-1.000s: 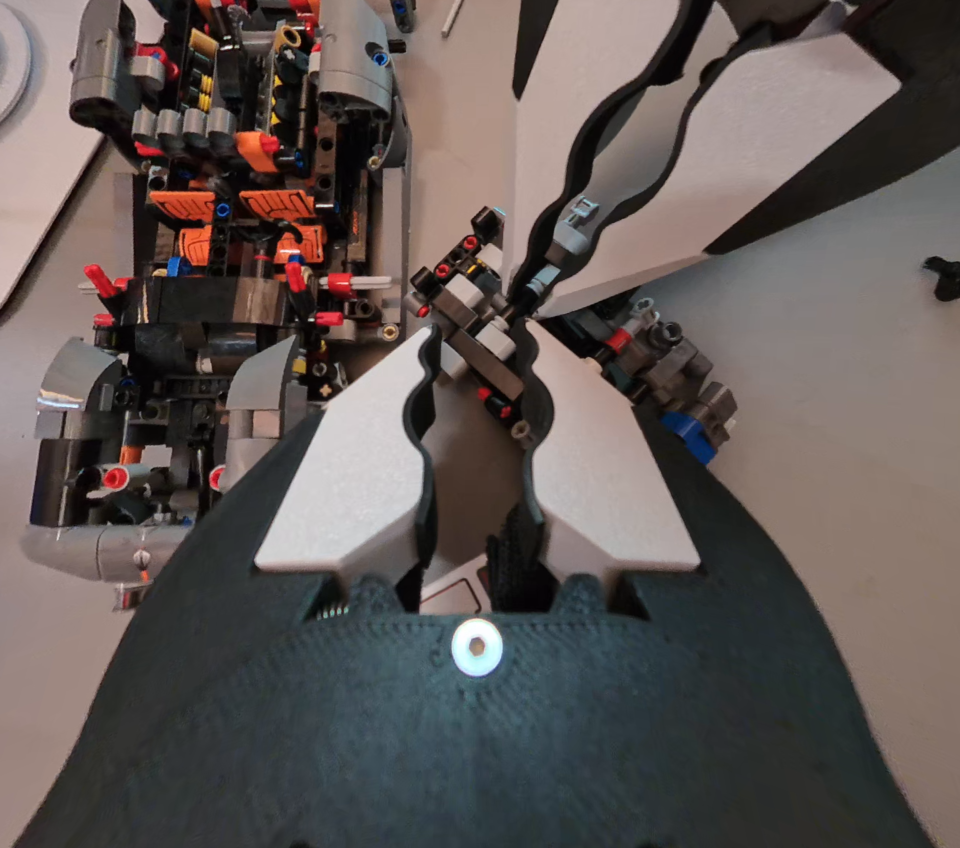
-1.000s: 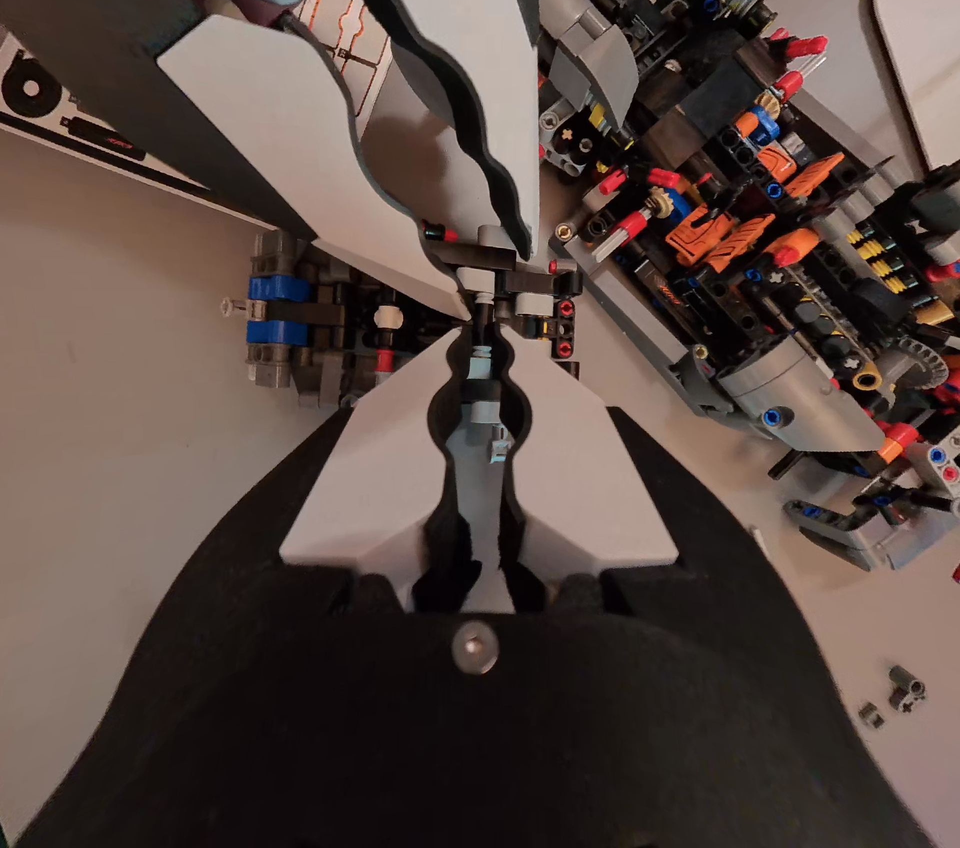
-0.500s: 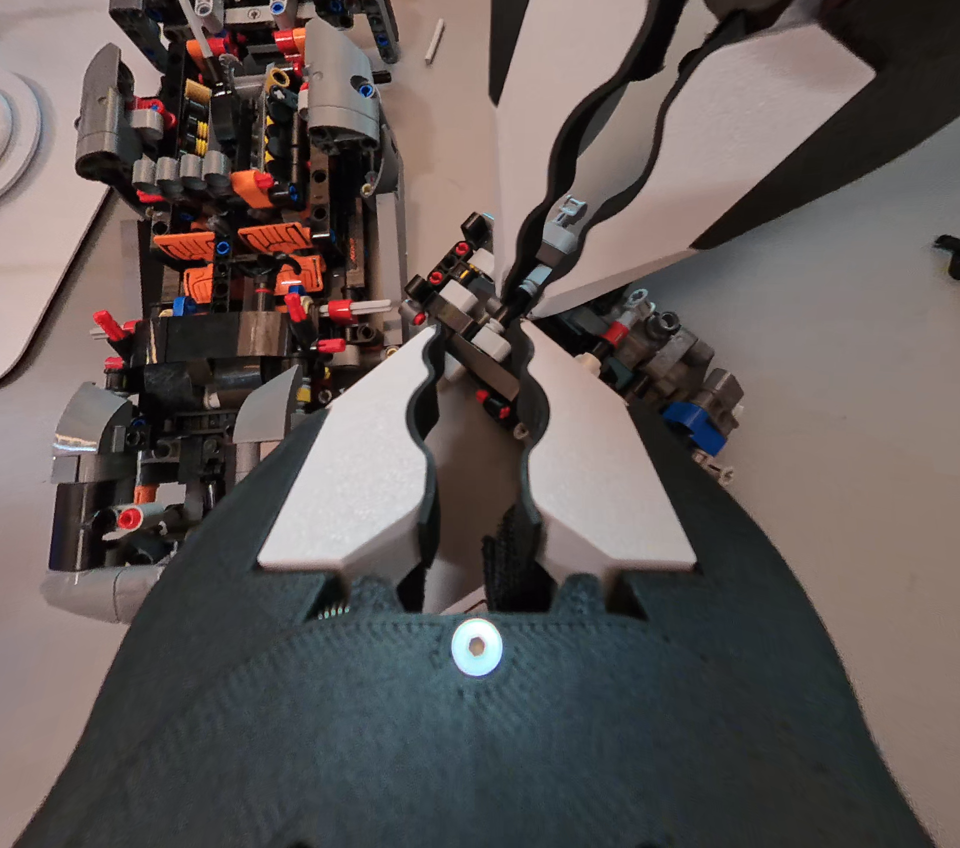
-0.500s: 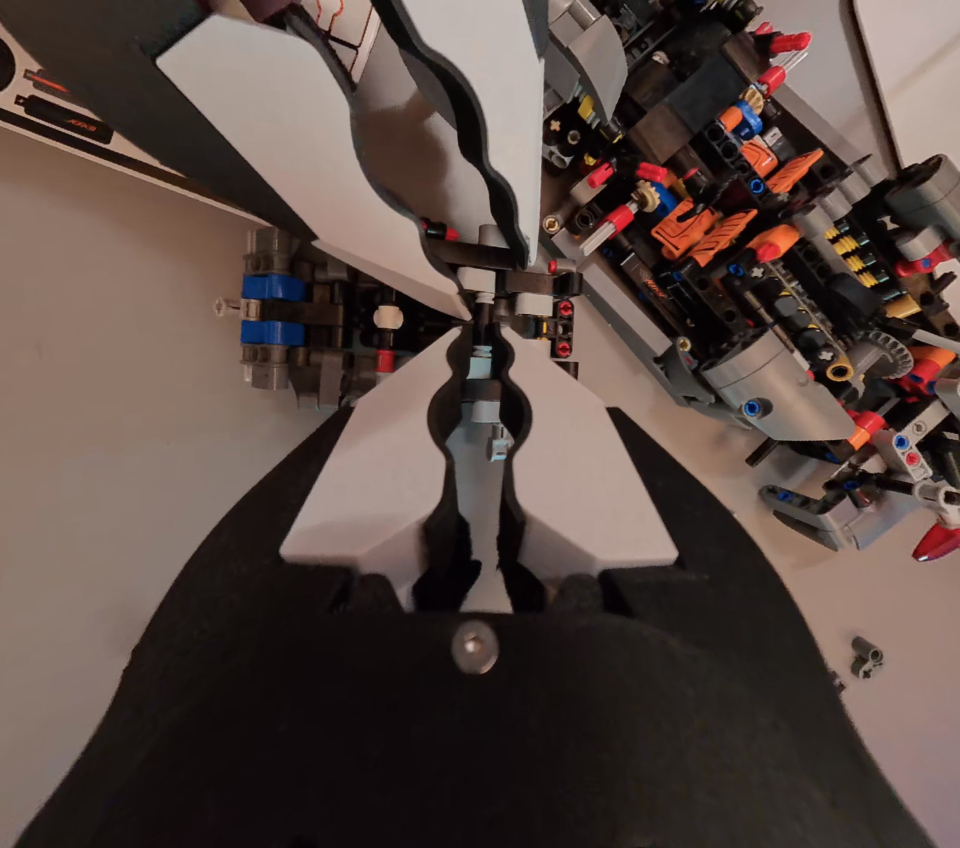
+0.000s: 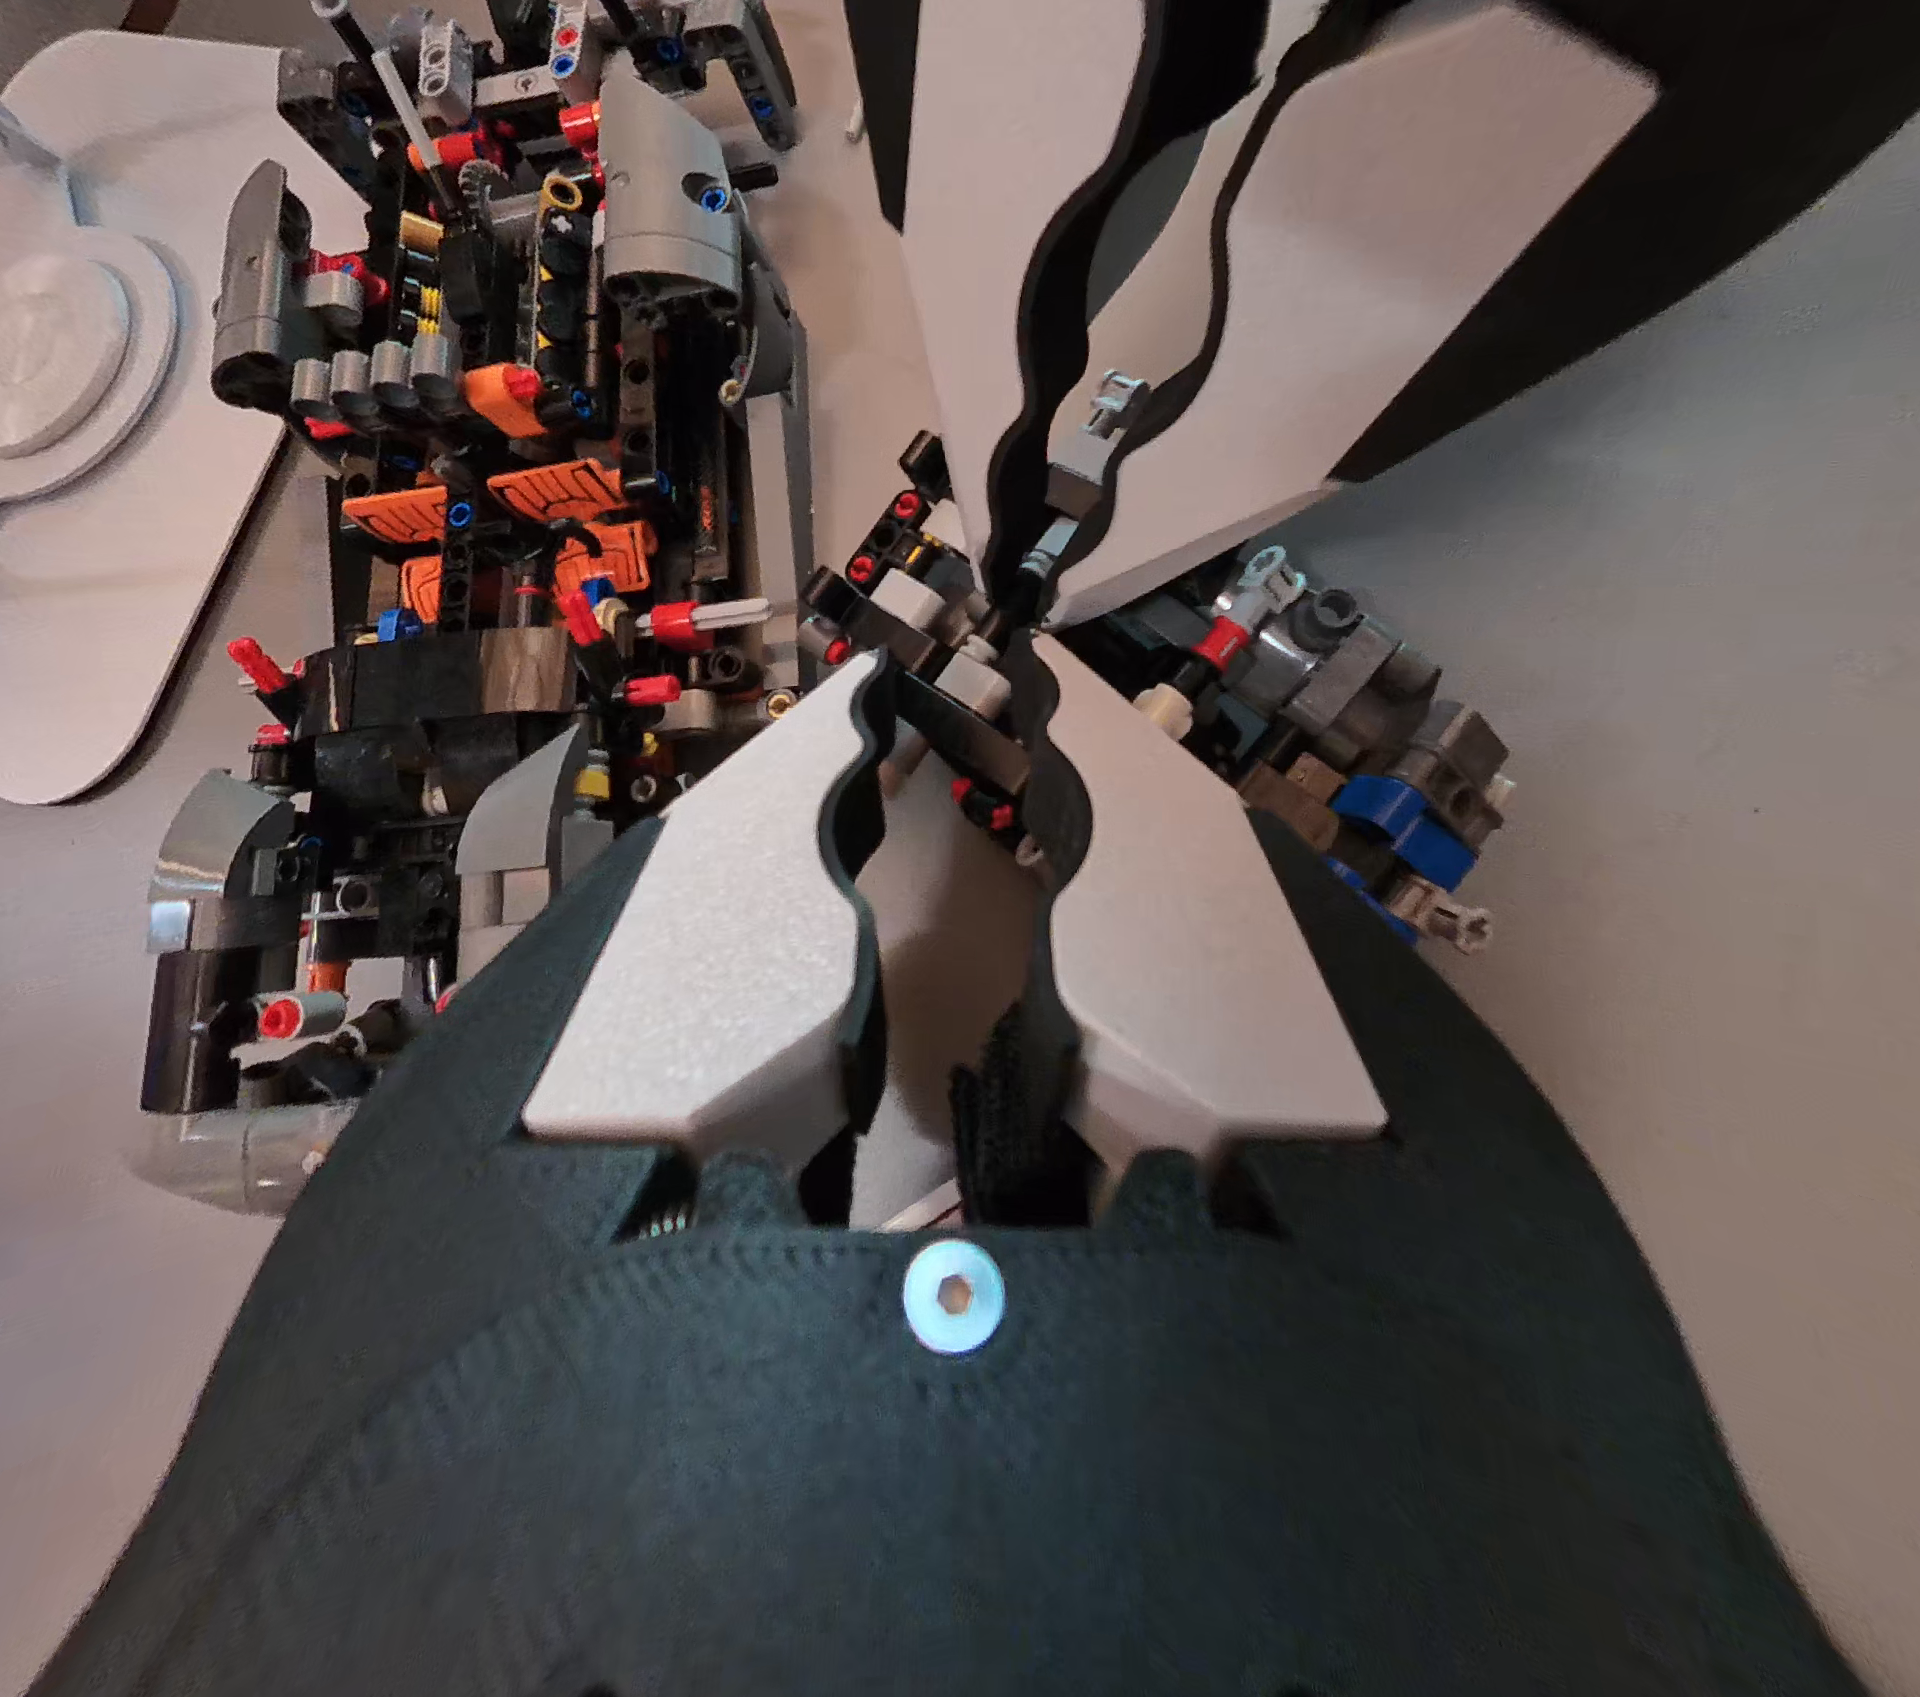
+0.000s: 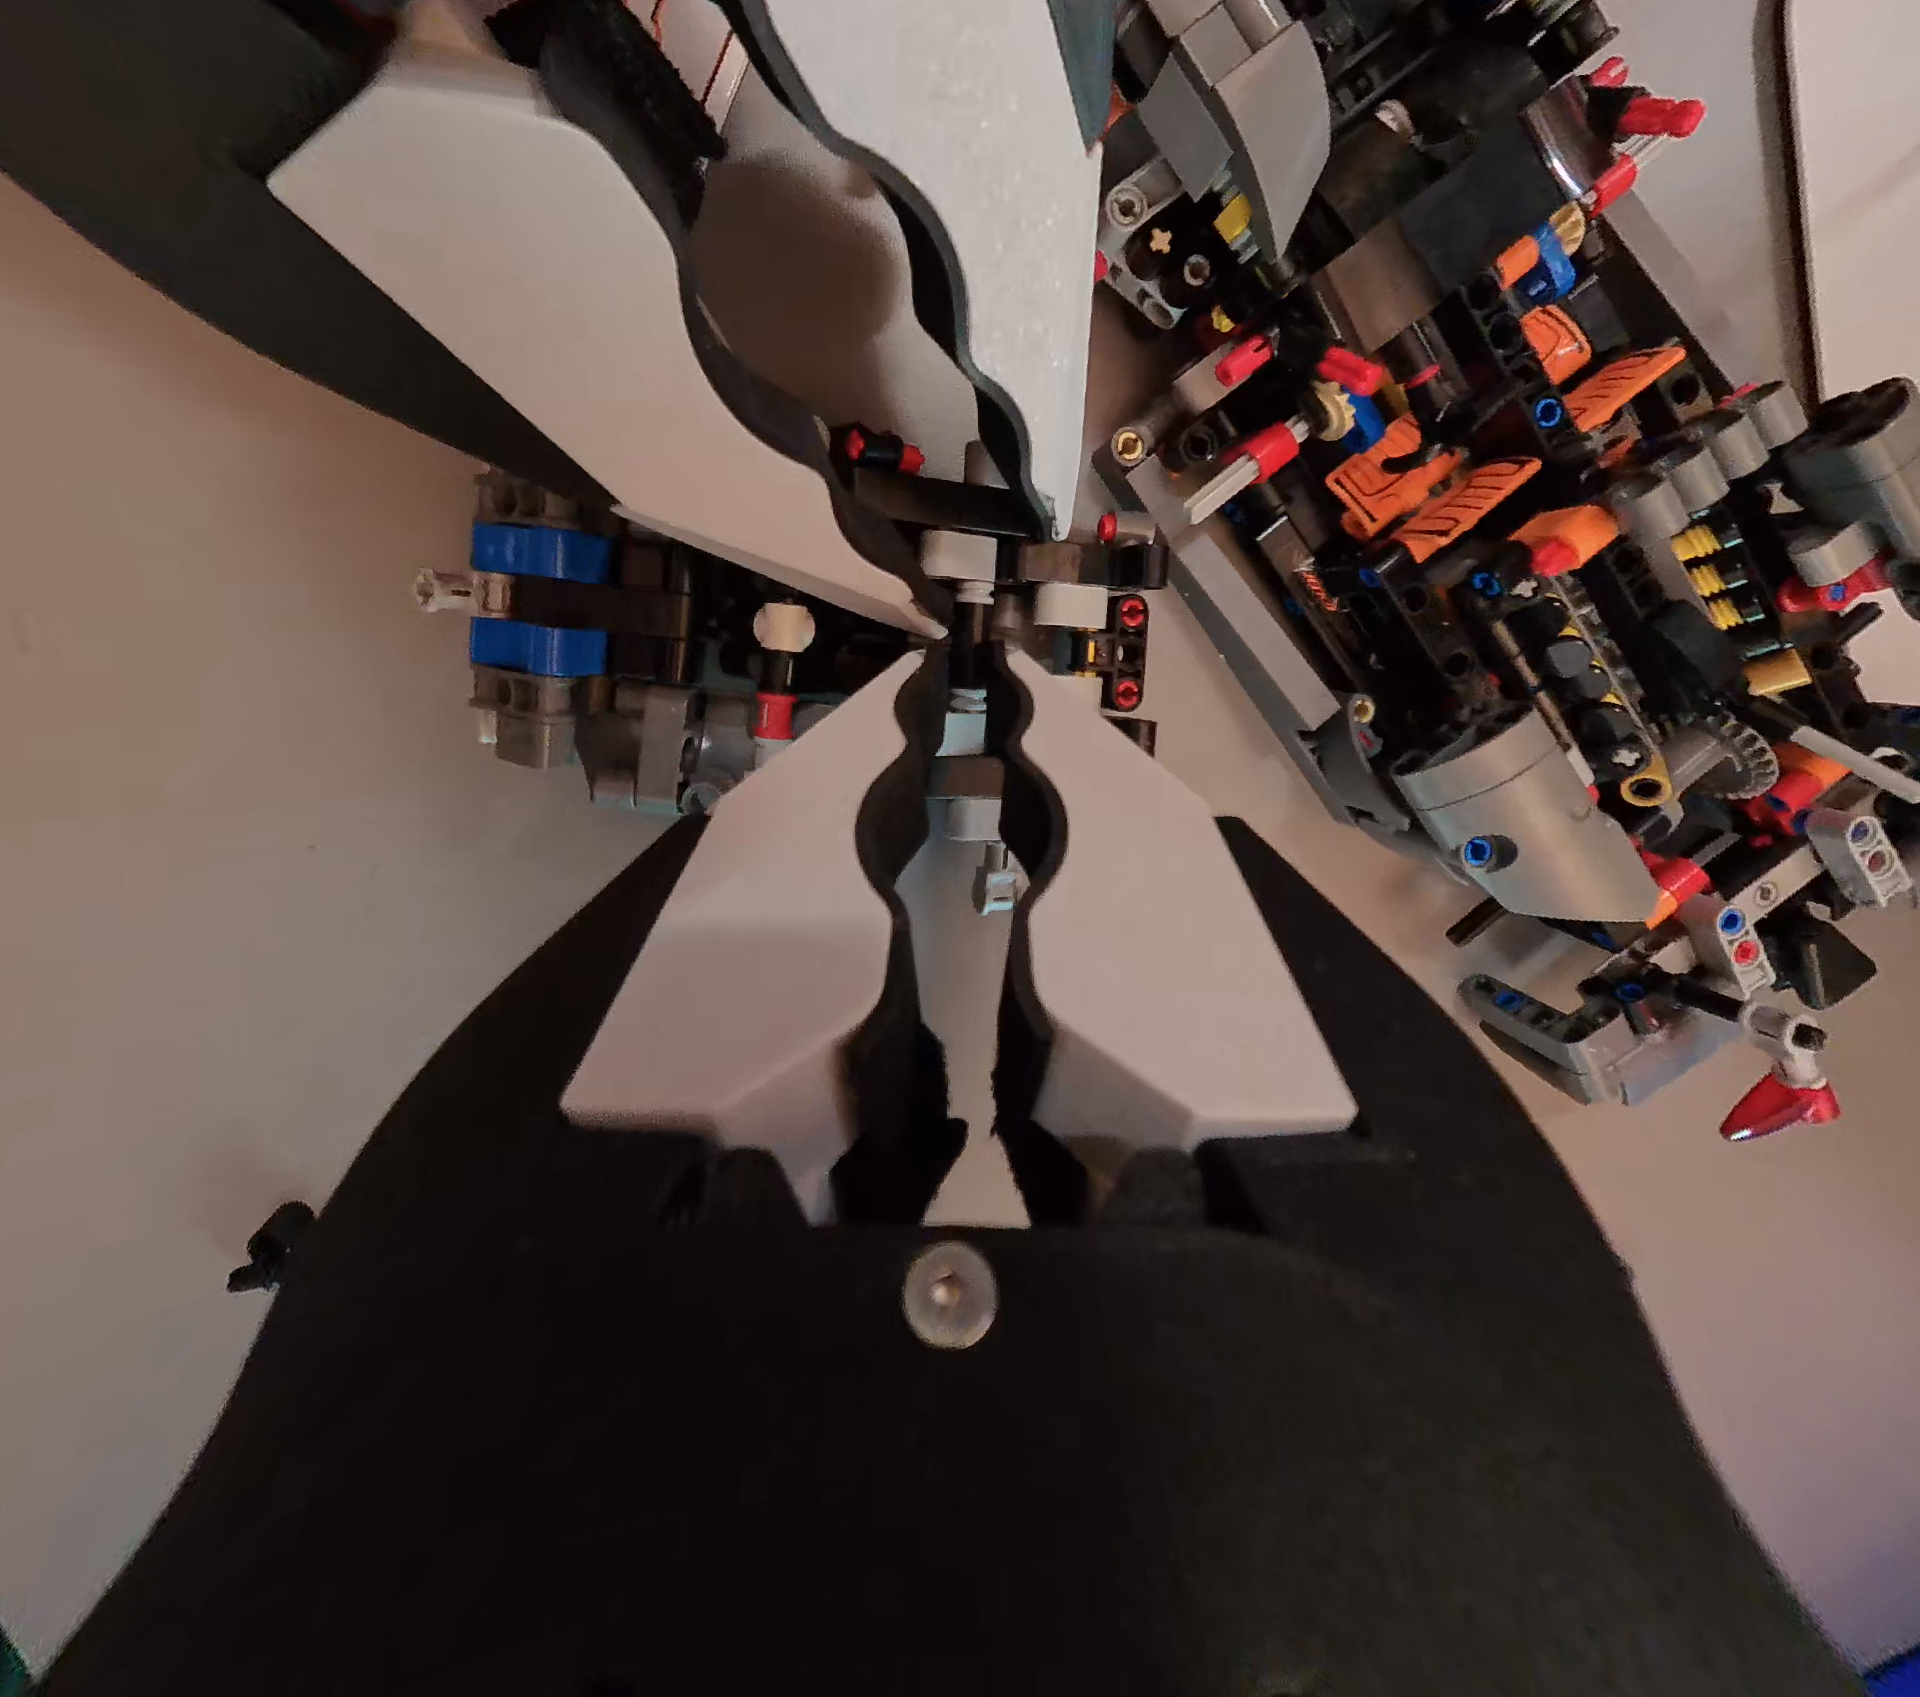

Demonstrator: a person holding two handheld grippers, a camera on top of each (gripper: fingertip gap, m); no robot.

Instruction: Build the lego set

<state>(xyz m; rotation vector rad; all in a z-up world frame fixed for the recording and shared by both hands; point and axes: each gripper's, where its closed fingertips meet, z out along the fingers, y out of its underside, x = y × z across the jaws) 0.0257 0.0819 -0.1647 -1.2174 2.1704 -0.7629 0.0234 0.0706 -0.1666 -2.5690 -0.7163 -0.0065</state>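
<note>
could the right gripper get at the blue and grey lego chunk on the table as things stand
Probably not. The right gripper is shut on the grey shock piece, and the left gripper, meeting it tip to tip, covers part of the blue and grey chunk.

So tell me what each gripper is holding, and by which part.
Left gripper: small black sub-assembly, by its black beam. Right gripper: grey shock absorber, by its body.
</note>
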